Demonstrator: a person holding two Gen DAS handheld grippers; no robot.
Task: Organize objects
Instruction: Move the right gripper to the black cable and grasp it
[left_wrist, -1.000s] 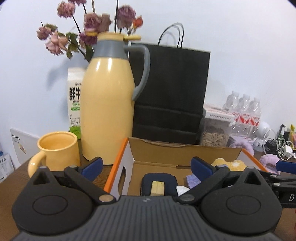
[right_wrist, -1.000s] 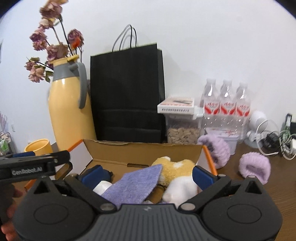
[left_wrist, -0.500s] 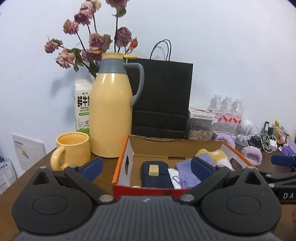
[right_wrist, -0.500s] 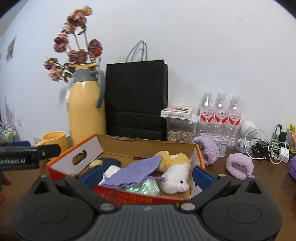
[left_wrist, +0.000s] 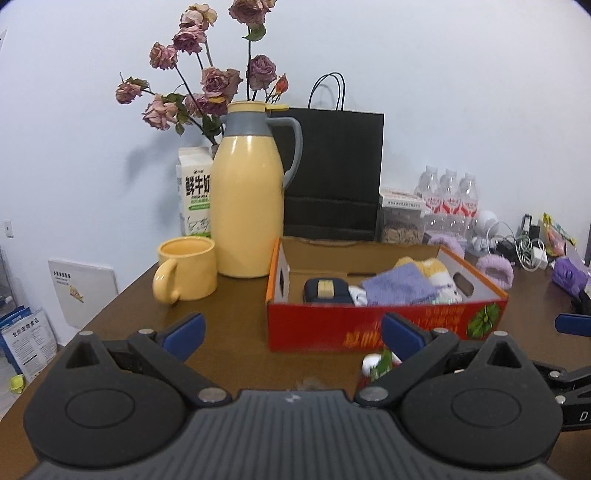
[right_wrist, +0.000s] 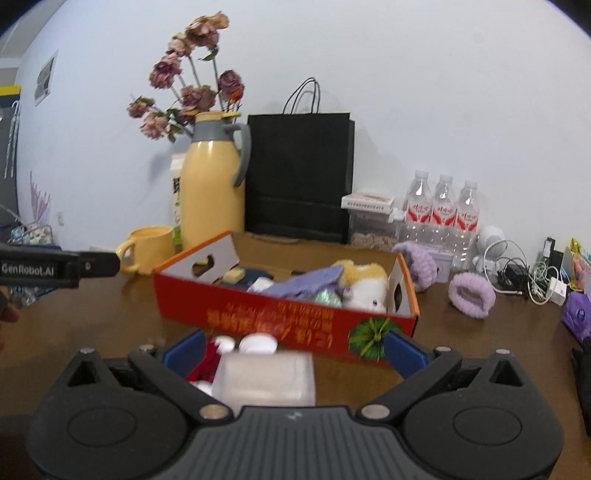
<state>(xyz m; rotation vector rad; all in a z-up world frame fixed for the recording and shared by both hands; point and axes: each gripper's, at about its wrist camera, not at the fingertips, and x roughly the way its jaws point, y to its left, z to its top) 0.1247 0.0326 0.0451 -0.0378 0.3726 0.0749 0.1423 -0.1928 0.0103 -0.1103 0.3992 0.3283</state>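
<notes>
An open red cardboard box stands mid-table. Inside lie a navy case, a purple cloth and a yellow-white plush toy. My left gripper is open and empty, short of the box's front wall. My right gripper is open too. A clear plastic case, white round pieces and a red item lie on the table between its fingers, in front of the box. The left gripper's body reaches in from the left.
A yellow mug and a yellow thermos stand left of the box, with dried roses, a milk carton and a black paper bag behind. To the right are water bottles, purple fuzzy bands and cables.
Both grippers have drawn back from over the box toward the table's near side. The box's red front wall and the small items before it have come into view.
</notes>
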